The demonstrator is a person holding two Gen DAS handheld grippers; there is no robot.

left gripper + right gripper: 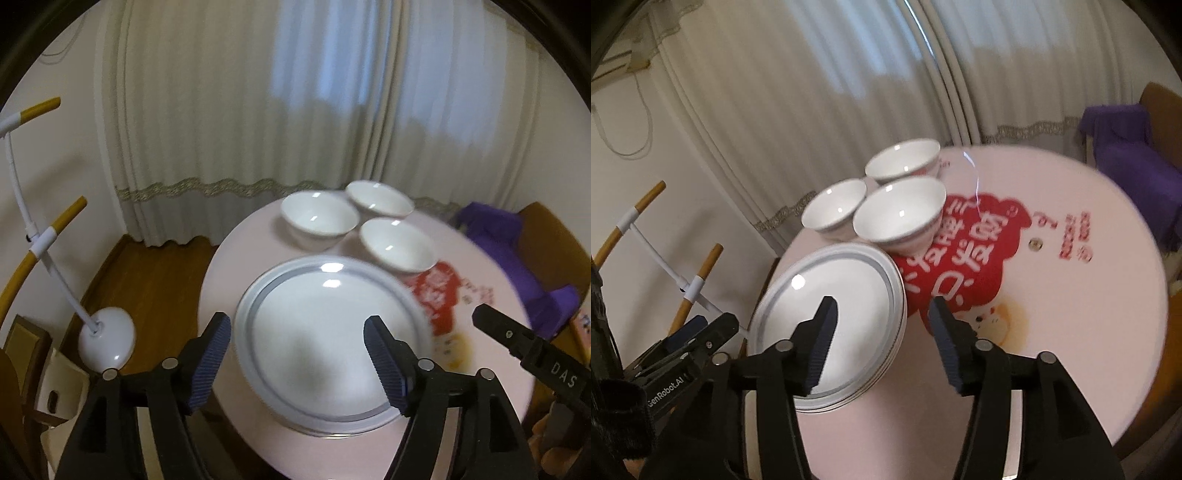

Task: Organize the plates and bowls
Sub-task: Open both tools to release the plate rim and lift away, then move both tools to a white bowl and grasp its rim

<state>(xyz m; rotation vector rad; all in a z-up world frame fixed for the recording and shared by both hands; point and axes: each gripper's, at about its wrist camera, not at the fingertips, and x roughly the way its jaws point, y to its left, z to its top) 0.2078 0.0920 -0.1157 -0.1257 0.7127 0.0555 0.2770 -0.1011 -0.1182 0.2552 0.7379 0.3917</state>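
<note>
Here the left tool (297,354) hung with its ribbed blue pads spread wide and nothing between them, poised over the near part of the stack of white round ceramic plates with a grey ring (328,332). The right tool (882,343) was likewise spread and empty, one pad over the stack's right side and the other over the red printed patch of the round pale pink desk (1071,295).

The plates appeared already gathered into one pile at the desk's near-left edge. Beyond them, toward the far edge, stood three white round ceramic bowls (899,212), close together, perhaps touching, each on its own.

Judging from this, the step in hand was probably nesting the bowls. To do it well, one tool should have taken a bowl by its rim, one pad inside and one outside, squeezing firmly since glazed ceramic slips. The lift needed to clear the neighbouring rims, then lower straight and centred into the next bowl. The nearest bowl sat just beside the plates' far edge, so a careless sweep might have knocked the pile.
</note>
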